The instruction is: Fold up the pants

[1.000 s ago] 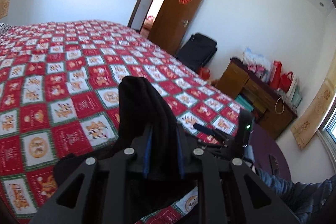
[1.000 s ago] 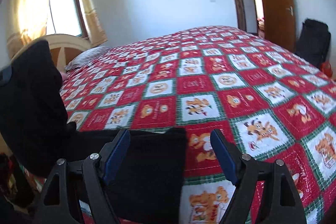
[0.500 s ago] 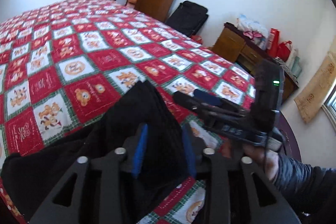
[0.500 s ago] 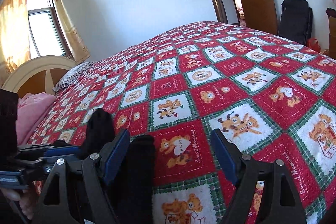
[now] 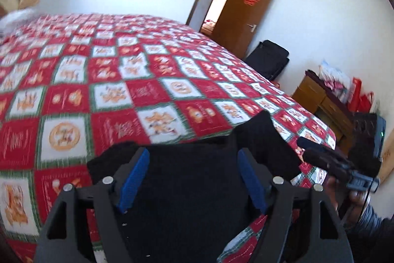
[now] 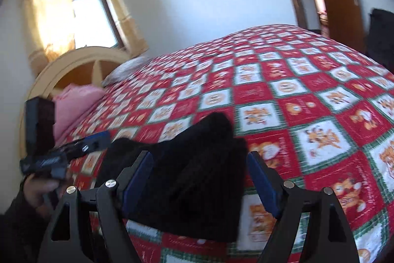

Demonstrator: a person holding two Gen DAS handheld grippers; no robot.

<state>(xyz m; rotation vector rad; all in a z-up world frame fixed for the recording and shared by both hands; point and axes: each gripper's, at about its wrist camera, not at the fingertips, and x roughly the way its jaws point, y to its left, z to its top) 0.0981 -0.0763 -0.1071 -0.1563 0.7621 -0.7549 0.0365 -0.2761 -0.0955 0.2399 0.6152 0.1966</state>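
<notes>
The black pants [image 5: 194, 179] lie bunched at the near edge of the bed [image 5: 110, 95], which wears a red and white checked quilt. My left gripper [image 5: 193, 157] hangs just over them. Its jaws are opening and the blue pads [image 5: 134, 176] stand apart from the cloth below. In the right wrist view the same pants [image 6: 197, 164] form a dark heap with a raised hump. My right gripper [image 6: 199, 162] stands open above that heap, gripping nothing. Each view shows the other gripper at its side: the right gripper [image 5: 327, 159] and the left gripper [image 6: 73, 149], each held by a hand.
A brown door [image 5: 236, 16] stands open at the far wall, with a black suitcase [image 5: 268, 61] beside it. A wooden dresser [image 5: 322, 100] with red bags is at the right. A headboard [image 6: 73, 68], a pink pillow [image 6: 73, 100] and a curtained window [image 6: 86, 19] lie at the bed's head.
My left gripper let go of the black cloth it pinched and sank toward the bed, its jaws spreading wide. The pants dropped into a heap. My right gripper stayed open and shifted slightly.
</notes>
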